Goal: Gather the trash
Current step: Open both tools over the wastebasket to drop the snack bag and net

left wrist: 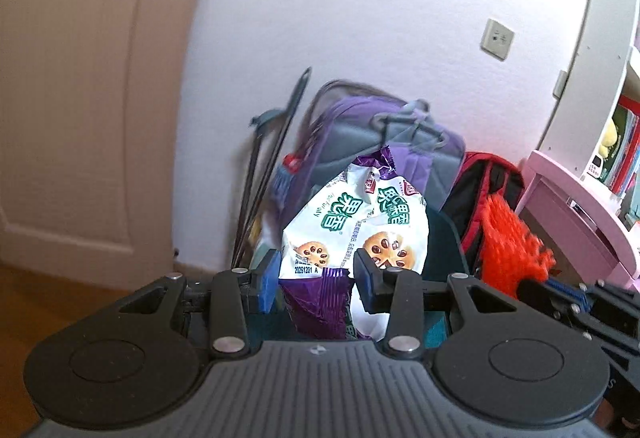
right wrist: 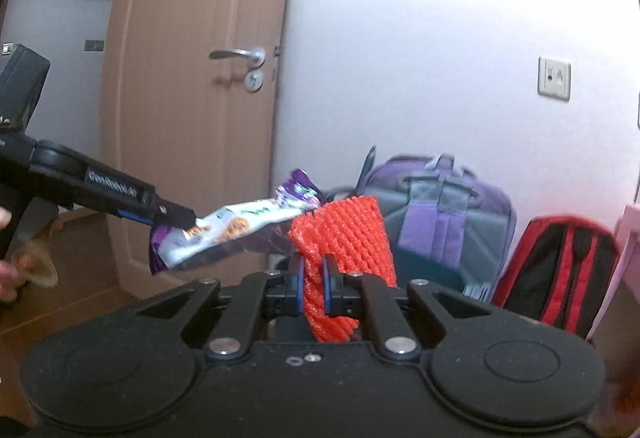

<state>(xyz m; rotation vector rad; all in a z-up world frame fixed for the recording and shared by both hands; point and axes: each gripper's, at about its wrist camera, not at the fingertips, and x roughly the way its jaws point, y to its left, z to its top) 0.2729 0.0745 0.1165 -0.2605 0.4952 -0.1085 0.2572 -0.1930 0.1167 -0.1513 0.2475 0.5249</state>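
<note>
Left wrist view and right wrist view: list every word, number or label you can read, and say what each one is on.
"20251201 A": printed on the snack wrapper, low on its white face, beside the left gripper.
Large green Chinese characters on the same wrapper: visible, but upside down and not read with confidence.
Small grey print lines on the wrapper: too small.
Embossed white lettering on the left gripper's side bar: blurred, unreadable.
Red foam net in the right gripper: no text.

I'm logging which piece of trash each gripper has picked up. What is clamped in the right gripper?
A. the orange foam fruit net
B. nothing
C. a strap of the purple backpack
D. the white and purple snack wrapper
A: the right gripper is closed on the orange foam fruit net, while the snack wrapper sits in the left gripper.
</note>
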